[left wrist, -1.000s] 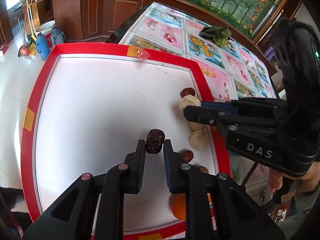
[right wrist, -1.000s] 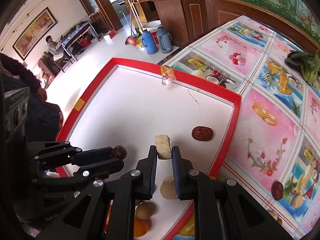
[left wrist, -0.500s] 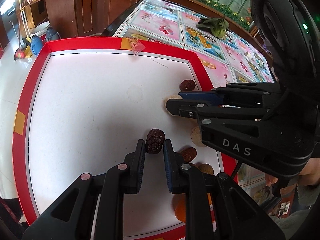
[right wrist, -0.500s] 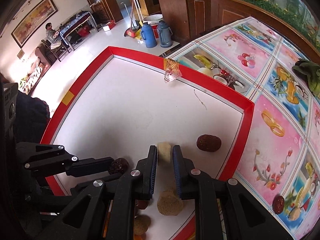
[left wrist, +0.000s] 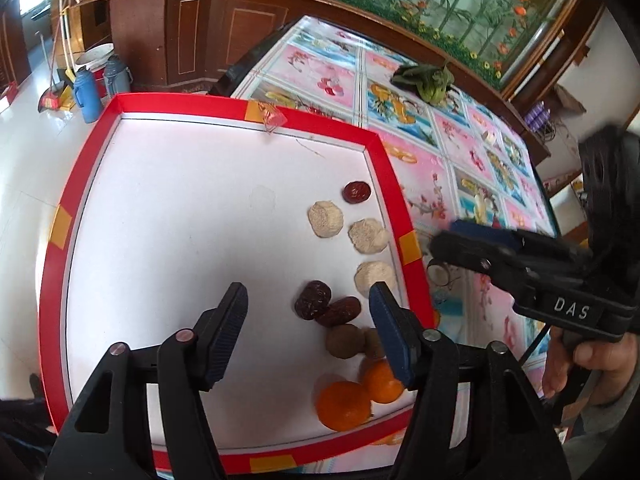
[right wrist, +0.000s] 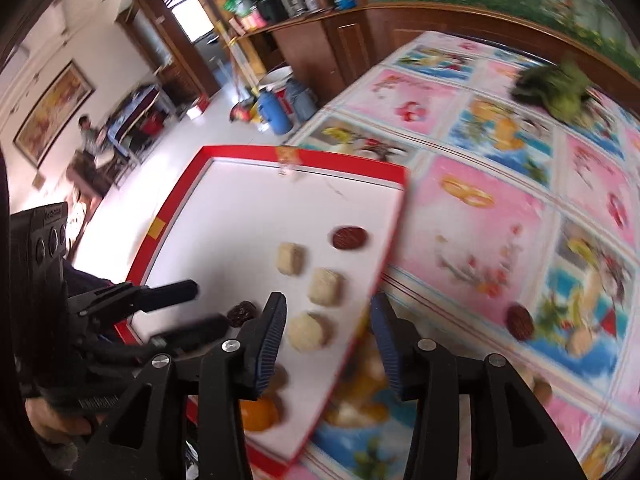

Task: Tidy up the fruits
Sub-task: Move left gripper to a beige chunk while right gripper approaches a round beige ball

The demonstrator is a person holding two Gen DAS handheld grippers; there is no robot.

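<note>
while the fruits sit grouped along the right side of the red-rimmed white tray (left wrist: 52,264), i see a wrinkled dark date (left wrist: 313,300) lying free on the tray floor, touching a smoother brown date (left wrist: 339,312) just beside it. my left gripper (left wrist: 308,334) has its jaws opening, spread wide with nothing pinched; the two dates lie ahead of the gap between the pads. below them are two brownish round fruits (left wrist: 346,341) and two oranges (left wrist: 343,405) near the front rim. three pale beige fruit pieces (left wrist: 325,218) run in a line toward the far right corner, with one more red date (left wrist: 356,192) beyond them. my right gripper (right wrist: 328,344) is also opening and empty, hanging over the tray's right edge; that view is blurred. another date (right wrist: 519,322) lies out on the flowered tablecloth (right wrist: 480,216), and a leafy green vegetable (left wrist: 425,82) rests farther back.
</note>
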